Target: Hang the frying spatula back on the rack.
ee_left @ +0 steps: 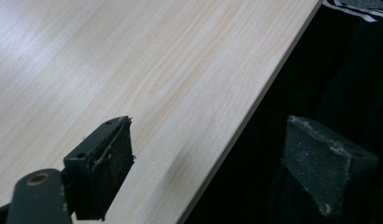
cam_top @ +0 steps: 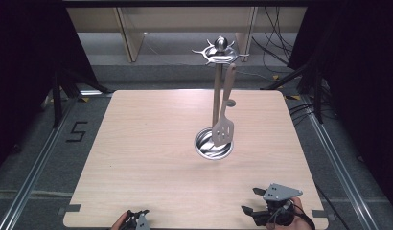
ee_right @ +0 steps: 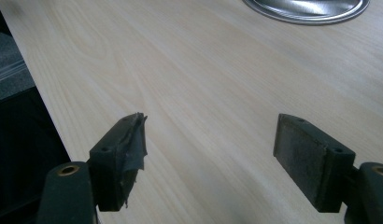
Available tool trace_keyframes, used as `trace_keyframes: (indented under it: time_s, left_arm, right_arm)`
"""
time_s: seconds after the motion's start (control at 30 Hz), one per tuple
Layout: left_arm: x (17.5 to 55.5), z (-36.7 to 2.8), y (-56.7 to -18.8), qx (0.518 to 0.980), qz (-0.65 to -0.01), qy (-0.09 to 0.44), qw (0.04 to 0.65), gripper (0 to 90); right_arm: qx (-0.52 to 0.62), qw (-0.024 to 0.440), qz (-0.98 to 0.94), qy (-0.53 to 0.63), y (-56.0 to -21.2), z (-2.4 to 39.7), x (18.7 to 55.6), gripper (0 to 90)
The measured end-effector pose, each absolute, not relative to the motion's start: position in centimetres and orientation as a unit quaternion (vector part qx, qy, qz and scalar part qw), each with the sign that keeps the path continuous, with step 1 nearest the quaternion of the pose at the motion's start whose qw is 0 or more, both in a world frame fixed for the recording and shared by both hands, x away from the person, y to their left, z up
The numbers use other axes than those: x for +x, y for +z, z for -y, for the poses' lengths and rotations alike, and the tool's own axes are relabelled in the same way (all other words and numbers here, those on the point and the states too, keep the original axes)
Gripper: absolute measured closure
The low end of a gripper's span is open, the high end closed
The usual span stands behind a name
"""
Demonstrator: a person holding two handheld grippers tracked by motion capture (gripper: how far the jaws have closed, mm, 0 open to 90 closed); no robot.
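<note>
My right gripper point(cam_top: 251, 201) sits at the table's point(cam_top: 151, 143) five o'clock edge, jaws spread and empty. My left gripper point(cam_top: 137, 216), near six o'clock, looks spread too. The spatula point(cam_top: 224, 122) hangs on the rack point(cam_top: 217, 86), towards twelve o'clock.

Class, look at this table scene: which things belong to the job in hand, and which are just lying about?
Job in hand:
- slotted spatula hanging from the rack
- metal utensil rack
- right tool, open
- left tool, open

Just about:
- cables on the floor
- table
</note>
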State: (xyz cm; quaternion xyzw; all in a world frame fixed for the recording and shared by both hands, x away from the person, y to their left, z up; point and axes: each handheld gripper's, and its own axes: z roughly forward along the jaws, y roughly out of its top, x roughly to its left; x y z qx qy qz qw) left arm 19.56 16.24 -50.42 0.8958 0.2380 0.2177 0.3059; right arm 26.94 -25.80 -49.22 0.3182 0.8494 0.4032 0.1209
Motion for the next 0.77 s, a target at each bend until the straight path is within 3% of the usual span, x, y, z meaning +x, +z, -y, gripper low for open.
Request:
trace_keyframes:
  time_s: [0.77]
  left_arm:
    - [19.62,-16.22,-50.55,0.894,-0.239,0.226,0.303,15.5]
  right_arm:
    - [0.32,0.115,-0.85,0.402,-49.57,26.07,26.85,26.2]
